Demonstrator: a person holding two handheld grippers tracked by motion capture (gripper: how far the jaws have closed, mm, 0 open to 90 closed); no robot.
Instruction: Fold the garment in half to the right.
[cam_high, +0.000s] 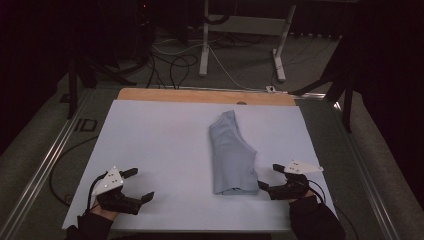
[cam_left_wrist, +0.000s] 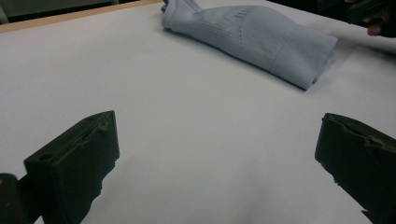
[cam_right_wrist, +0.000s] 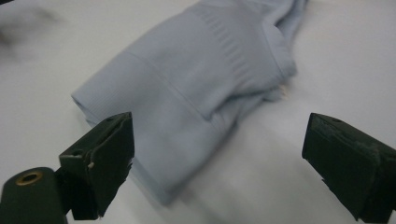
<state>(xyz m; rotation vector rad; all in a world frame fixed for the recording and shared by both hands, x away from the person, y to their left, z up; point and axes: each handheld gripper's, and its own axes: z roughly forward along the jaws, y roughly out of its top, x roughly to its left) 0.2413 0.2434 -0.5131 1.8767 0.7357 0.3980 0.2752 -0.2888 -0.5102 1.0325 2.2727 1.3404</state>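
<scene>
A folded pale blue garment (cam_high: 231, 155) lies on the white table sheet (cam_high: 160, 145), right of centre. My right gripper (cam_high: 269, 176) stands open just right of the garment's near corner, jaws pointing at it. In the right gripper view the garment (cam_right_wrist: 196, 88) lies close ahead, its folded edge near the left jaw, and the gripper (cam_right_wrist: 217, 154) holds nothing. My left gripper (cam_high: 141, 184) is open near the front left of the sheet, well apart from the garment. In the left gripper view the garment (cam_left_wrist: 254, 39) lies far off at the upper right, with bare sheet between the jaws of the gripper (cam_left_wrist: 217, 149).
A wooden table edge (cam_high: 205, 96) runs along the far side of the sheet. Metal rails (cam_high: 45, 160) flank the table. Beyond it are a white stand (cam_high: 240, 30) and cables on the floor (cam_high: 170, 65). Bare sheet spans the left half.
</scene>
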